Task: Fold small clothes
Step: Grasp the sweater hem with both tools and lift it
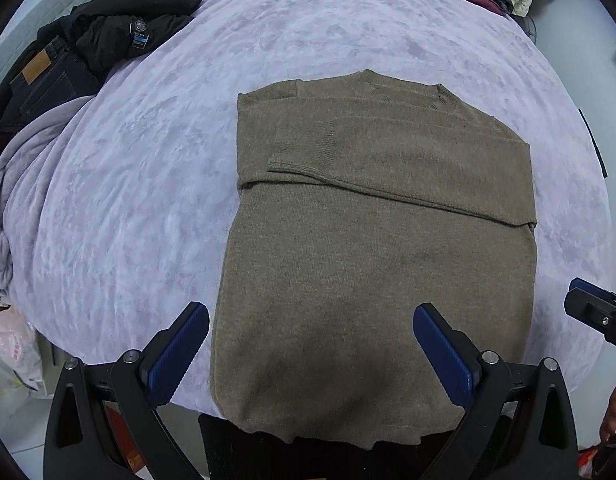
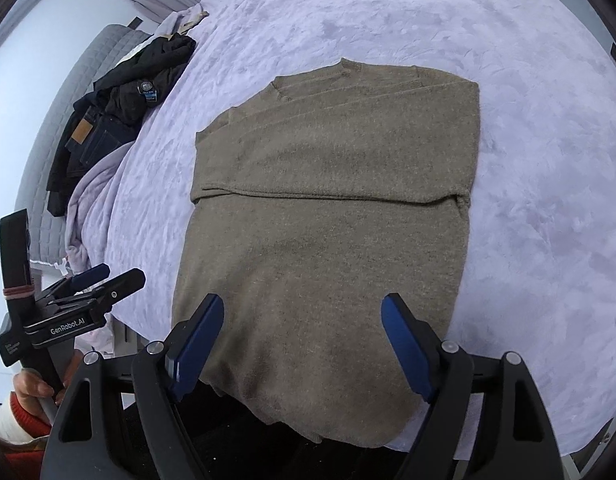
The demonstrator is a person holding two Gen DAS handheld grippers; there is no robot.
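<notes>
Your sweater (image 1: 372, 264) is plain taupe-brown knit, lying on a mottled lilac blanket (image 1: 147, 200). Your grippers' pads (image 1: 179, 354) are ribbed blue on black frames. Beyond sit a black jacket (image 1: 123, 28) and dark-blue jeans (image 1: 47, 80) with a tan patch.

sweater (image 1: 372, 264): brown knit wool, matt, fuzzy, ribbed collar | bedspread (image 1: 127, 200): lilac plush cloth, soft mottled sheen | left gripper (image 1: 311, 354): matt black plastic, ribbed blue pads, metal pins | jeans (image 1: 47, 80), upper left: dark denim, tan leather-look patch

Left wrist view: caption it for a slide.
Open left tool poised above a brown sweater, sleeves folded in, on a lavender bedspread.
</notes>
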